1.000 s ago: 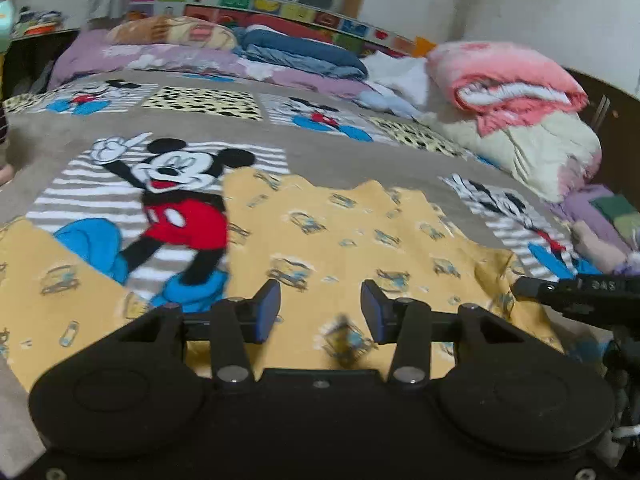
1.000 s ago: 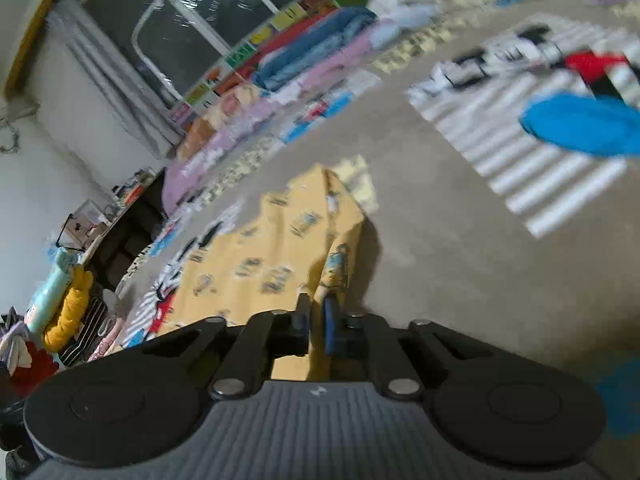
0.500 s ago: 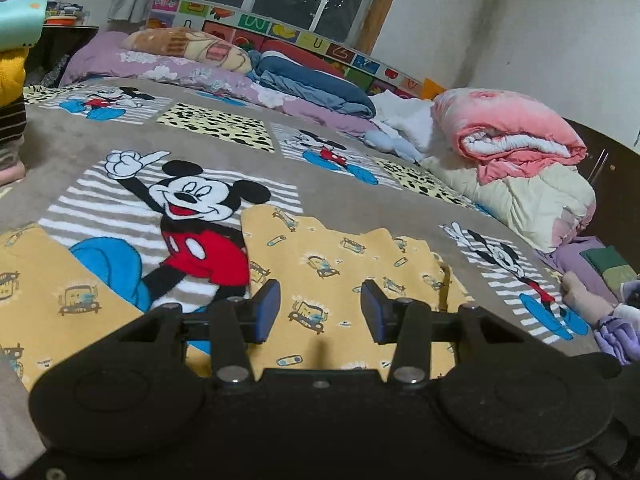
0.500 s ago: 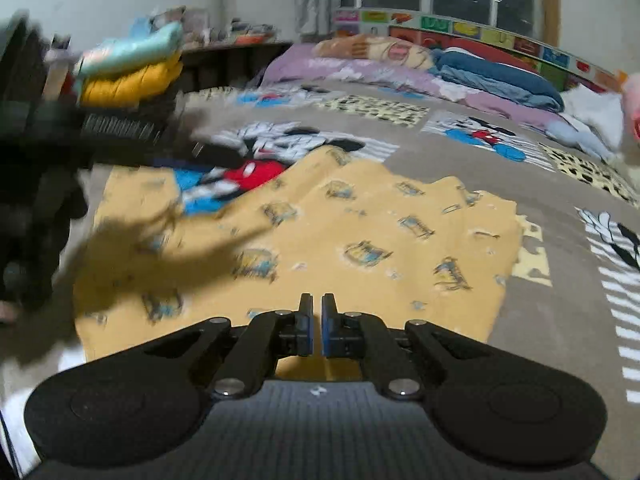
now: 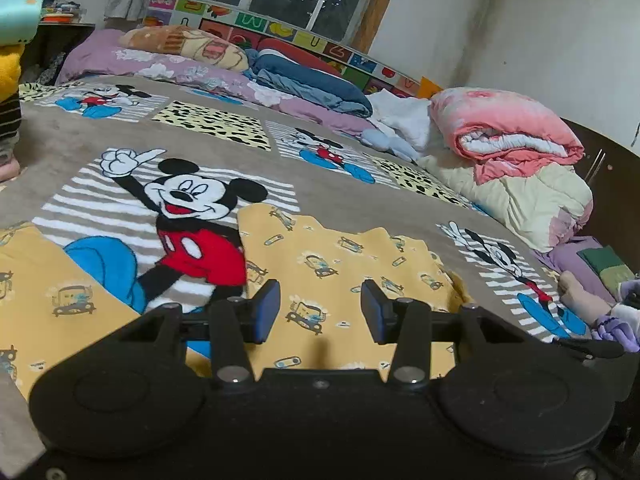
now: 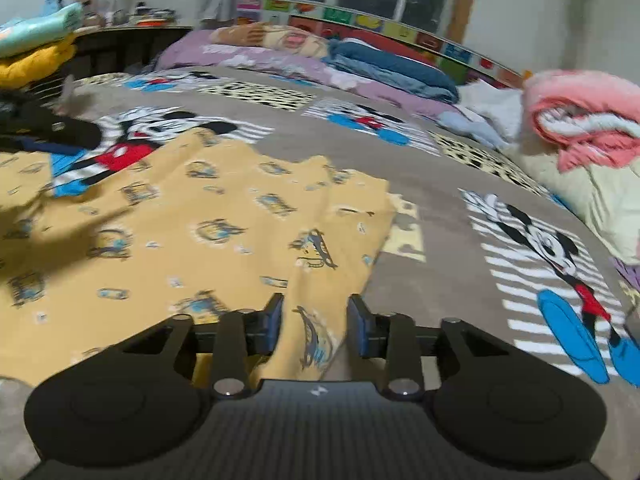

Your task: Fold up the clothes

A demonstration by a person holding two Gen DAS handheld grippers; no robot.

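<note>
A yellow garment (image 5: 340, 256) printed with small cars lies spread on the Mickey Mouse blanket (image 5: 192, 200). My left gripper (image 5: 320, 304) hovers open just above its near part, with nothing between the pads. In the right wrist view the same yellow garment (image 6: 200, 232) stretches off to the left. A raised ridge of its cloth runs between the fingers of my right gripper (image 6: 316, 316). Those jaws are opening, and the pads stand just clear of the ridge.
A rolled pink and cream quilt (image 5: 516, 148) lies at the right. Pillows and blue bedding (image 5: 304, 80) line the head of the bed under the window. Stacked folded clothes (image 6: 36, 48) sit at the far left. A person's hand (image 5: 580, 296) rests at the right edge.
My right gripper rolled back to level and swung across the garment. Its shut jaws have parted around the cloth ridge. The left gripper stayed open and hardly moved.
</note>
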